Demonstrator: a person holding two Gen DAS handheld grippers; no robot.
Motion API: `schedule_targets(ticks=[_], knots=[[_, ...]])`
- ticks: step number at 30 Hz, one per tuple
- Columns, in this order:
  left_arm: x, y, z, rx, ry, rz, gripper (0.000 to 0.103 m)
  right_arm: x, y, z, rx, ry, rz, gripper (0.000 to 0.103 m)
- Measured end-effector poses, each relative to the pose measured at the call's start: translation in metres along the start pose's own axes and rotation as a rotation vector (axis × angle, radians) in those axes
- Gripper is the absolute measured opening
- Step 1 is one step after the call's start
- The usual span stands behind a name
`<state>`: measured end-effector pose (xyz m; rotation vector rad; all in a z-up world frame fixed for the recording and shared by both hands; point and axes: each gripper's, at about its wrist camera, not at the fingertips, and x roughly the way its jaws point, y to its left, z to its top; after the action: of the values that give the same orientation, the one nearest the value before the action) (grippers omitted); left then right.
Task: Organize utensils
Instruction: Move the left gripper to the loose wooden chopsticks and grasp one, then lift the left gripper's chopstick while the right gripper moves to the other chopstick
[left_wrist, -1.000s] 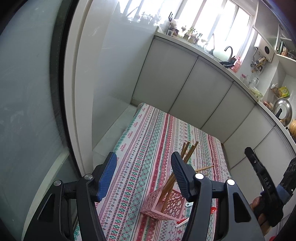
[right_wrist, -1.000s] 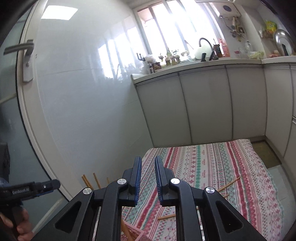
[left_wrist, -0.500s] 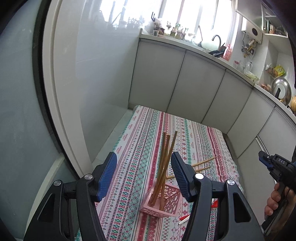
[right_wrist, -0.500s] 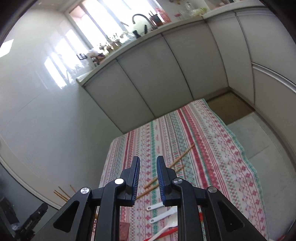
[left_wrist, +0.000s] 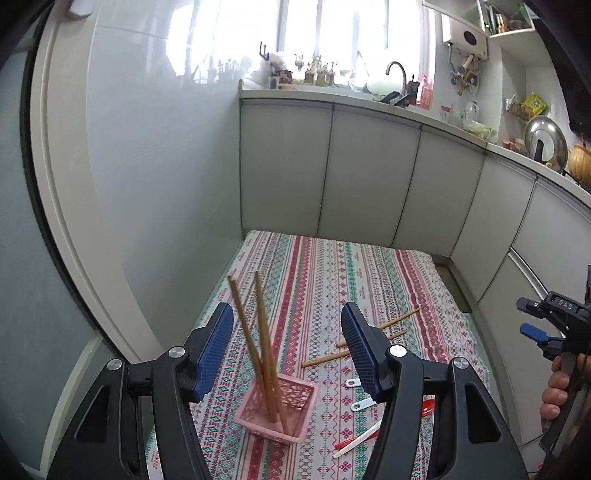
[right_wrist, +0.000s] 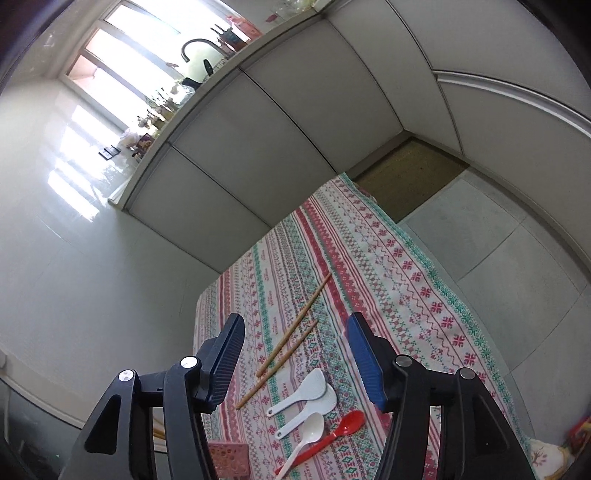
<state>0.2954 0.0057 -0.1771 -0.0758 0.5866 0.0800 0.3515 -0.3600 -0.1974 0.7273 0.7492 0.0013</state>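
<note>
The table is covered with a striped, patterned cloth and stands against a run of grey kitchen cabinets; a faucet and window sit above them.

Left claw: jaws apart, nothing between the pads. It hangs above the near left part of the table, with the pink basket directly below and ahead of it.

Right claw: jaws apart, nothing between the pads. It hangs above the loose utensils on the cloth. In the left wrist view it appears at the far right edge, held by a hand.

The pink basket is a perforated square holder standing upright on the cloth. Two wooden chopsticks stand in it, leaning toward the left claw's left finger.

Two more loose chopsticks lie flat on the cloth, roughly parallel, well apart from the basket.

Near the chopsticks' near ends lie two white rice paddles, overlapping each other. Just beside them lies a white spoon, and a red spoon lies touching it, bowl pointing away from the basket.
</note>
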Motion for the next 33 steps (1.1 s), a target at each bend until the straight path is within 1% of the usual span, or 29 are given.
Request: schedule_targets(ticks=[2,4,6,8,12,15,16,17,18,20,22,23,25,27,29,32,33], knots=[[0.000,-0.025,0.000,0.040,-0.005,-0.032,0.064,0.007,-0.010,0.001,0.023,0.028,-0.034,0.059],[0.009,-0.051,0.002,0.088,0.015,-0.079,0.064,0.014,-0.023,0.003,0.058,0.058,-0.053,0.059],[0.029,-0.080,0.004,0.146,0.072,-0.105,0.064,0.021,-0.039,0.004,0.107,0.086,-0.079,0.059],[0.053,-0.104,0.007,0.187,0.125,-0.100,0.064,0.026,-0.051,0.006,0.153,0.100,-0.088,0.059],[0.132,-0.157,0.004,0.292,0.296,-0.106,0.064,0.037,-0.068,0.006,0.238,0.148,-0.077,0.059],[0.202,-0.188,-0.013,0.401,0.432,-0.120,0.063,0.045,-0.075,0.005,0.282,0.185,-0.063,0.059],[0.224,-0.196,-0.022,0.446,0.476,-0.103,0.063,0.047,-0.077,0.004,0.295,0.195,-0.058,0.059],[0.244,-0.202,-0.031,0.483,0.518,-0.085,0.060,0.048,-0.079,0.004,0.311,0.203,-0.052,0.059],[0.262,-0.205,-0.039,0.503,0.564,-0.082,0.055,0.049,-0.082,0.004,0.327,0.209,-0.045,0.059],[0.286,-0.207,-0.045,0.516,0.629,-0.089,0.051,0.048,-0.086,0.007,0.348,0.209,-0.033,0.059],[0.300,-0.213,-0.049,0.562,0.652,-0.079,0.050,0.046,-0.090,0.011,0.360,0.200,-0.033,0.059],[0.304,-0.216,-0.051,0.592,0.662,-0.085,0.050,0.045,-0.092,0.012,0.367,0.194,-0.034,0.059],[0.309,-0.216,-0.053,0.605,0.680,-0.107,0.048,0.046,-0.096,0.015,0.386,0.186,-0.040,0.059],[0.315,-0.214,-0.055,0.593,0.705,-0.118,0.039,0.047,-0.102,0.016,0.412,0.185,-0.040,0.059],[0.323,-0.213,-0.059,0.602,0.734,-0.125,0.034,0.048,-0.105,0.015,0.435,0.185,-0.038,0.059],[0.333,-0.213,-0.065,0.649,0.747,-0.071,0.032,0.052,-0.106,0.015,0.443,0.193,-0.034,0.059],[0.336,-0.213,-0.066,0.659,0.756,-0.069,0.031,0.052,-0.105,0.015,0.441,0.195,-0.031,0.059]])
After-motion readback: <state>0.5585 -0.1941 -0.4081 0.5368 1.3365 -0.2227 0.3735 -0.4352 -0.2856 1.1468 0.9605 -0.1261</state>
